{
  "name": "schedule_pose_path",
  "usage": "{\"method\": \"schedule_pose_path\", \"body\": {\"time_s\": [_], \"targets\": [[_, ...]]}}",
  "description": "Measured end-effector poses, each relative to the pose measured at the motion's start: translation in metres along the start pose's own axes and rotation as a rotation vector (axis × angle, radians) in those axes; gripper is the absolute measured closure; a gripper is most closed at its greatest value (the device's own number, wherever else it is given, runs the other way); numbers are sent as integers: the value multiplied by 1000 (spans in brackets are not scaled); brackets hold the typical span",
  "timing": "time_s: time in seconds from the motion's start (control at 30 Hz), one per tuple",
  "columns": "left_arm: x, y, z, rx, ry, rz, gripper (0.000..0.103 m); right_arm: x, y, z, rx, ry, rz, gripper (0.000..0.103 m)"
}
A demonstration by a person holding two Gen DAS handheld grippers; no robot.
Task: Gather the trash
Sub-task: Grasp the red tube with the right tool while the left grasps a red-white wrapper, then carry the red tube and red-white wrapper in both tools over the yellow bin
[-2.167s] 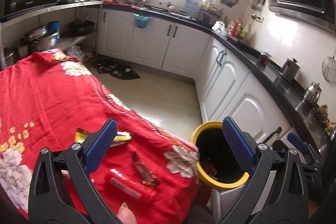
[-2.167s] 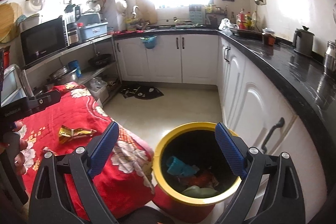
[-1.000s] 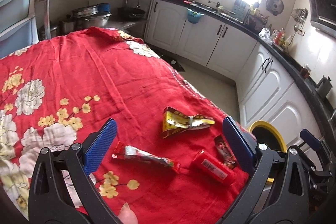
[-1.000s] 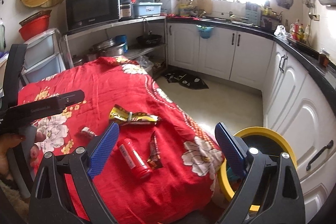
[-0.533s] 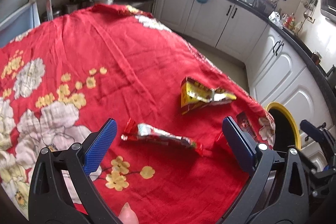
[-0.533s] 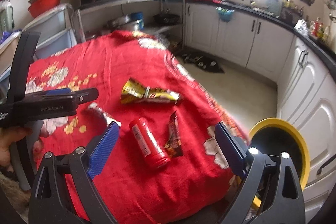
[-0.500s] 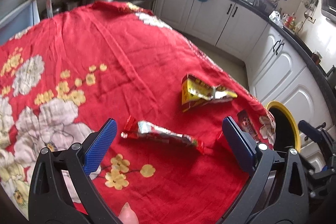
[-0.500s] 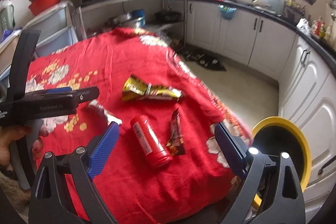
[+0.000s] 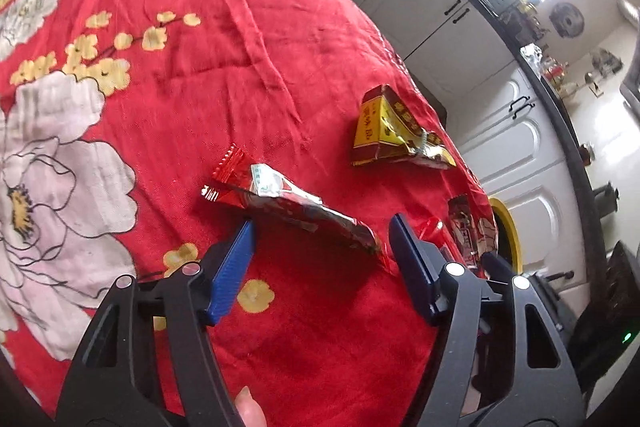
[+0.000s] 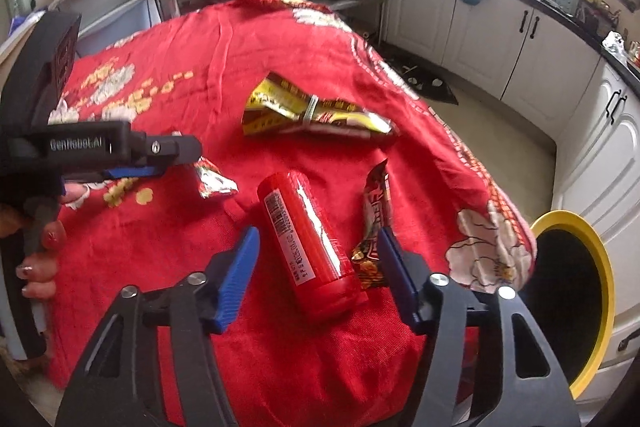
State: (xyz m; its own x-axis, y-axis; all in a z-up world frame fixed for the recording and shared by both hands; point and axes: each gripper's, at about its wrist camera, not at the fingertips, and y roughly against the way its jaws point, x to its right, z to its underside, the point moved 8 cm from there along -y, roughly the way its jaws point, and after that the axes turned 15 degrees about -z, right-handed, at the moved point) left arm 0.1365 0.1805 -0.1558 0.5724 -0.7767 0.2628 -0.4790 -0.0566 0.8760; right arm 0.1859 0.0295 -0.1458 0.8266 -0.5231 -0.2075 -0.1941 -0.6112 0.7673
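Left tool (image 9: 322,239), jaws half open & just been closing, straddles red wrapper (image 9: 296,207) w/o pinching it. Right tool (image 10: 316,247), same, brackets red can (image 10: 310,245) on counter (image 10: 248,67); both angled down.

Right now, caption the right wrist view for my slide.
Right gripper, jaws closing, straddles red canister on floral cloth.

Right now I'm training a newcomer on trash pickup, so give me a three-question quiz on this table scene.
1. True or false: the right gripper already clamps the red can.
2. Which item lies between the left gripper's fingers? A) yellow wrapper B) red wrapper C) brown wrapper
3. What colour is the bin rim?

Key: 1 false, its jaws have been closing but the pads stand clear of the can; 2 B; 3 yellow.
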Motion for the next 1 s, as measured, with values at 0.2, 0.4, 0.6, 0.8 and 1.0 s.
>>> {"method": "schedule_pose_path", "body": {"time_s": [0.2,0.4,0.6,0.8,1.0], "targets": [[-2,-9,-13,12,21,-37,51,-5,-20,7,-50,25,0,58],[-8,-15,-20,61,-33,-125,80,-20,-28,13,-71,65,-15,73],[-16,-13,-19,67,-71,-119,90,-30,-28,17,-56,36,-63,73],[-9,-4,-8,70,-141,-95,96,-31,-17,19,-31,-21,-125,73],[6,12,1,97,-192,-78,96,-32,1,19,13,-45,-140,73]]}}
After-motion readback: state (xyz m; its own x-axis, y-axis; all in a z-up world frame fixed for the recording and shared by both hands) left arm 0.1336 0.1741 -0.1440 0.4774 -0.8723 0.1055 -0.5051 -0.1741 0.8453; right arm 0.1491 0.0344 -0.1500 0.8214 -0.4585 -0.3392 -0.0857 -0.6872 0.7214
